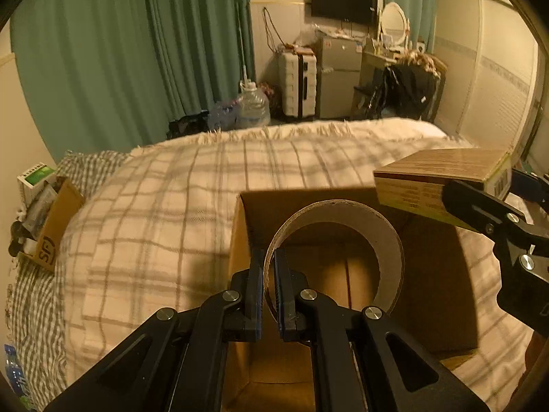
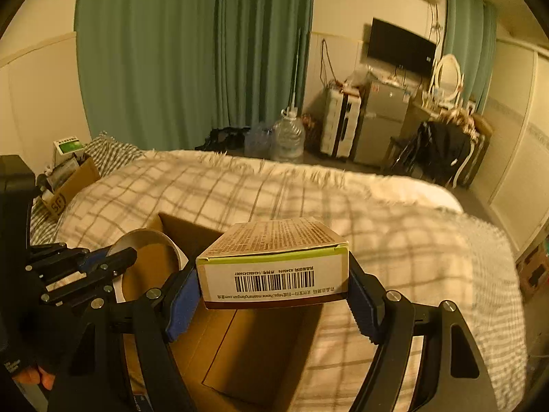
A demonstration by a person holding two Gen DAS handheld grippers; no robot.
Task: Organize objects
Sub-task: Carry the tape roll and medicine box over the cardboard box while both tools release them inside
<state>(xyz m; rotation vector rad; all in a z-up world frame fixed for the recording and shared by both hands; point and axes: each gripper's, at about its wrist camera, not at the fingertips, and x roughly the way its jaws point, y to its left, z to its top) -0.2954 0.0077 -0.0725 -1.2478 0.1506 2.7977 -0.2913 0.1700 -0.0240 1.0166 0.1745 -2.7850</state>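
Observation:
My left gripper (image 1: 270, 274) is shut on the wall of a cardboard tape ring (image 1: 387, 240) and holds it upright over an open cardboard box (image 1: 240, 240) on the bed. My right gripper (image 2: 274, 285) is shut on a small printed carton with a barcode (image 2: 274, 261) and holds it above the same open box (image 2: 240, 343). In the left wrist view the carton (image 1: 429, 185) and the right gripper (image 1: 480, 206) hover over the box's right side. In the right wrist view the ring (image 2: 151, 264) and the left gripper (image 2: 99, 261) are at the left.
The box rests on a plaid blanket (image 1: 154, 213) covering the bed. A second small cardboard box with items (image 1: 51, 226) sits at the bed's left edge. Beyond the bed are a water jug (image 1: 252, 106), a suitcase (image 1: 296, 82), a cabinet and green curtains.

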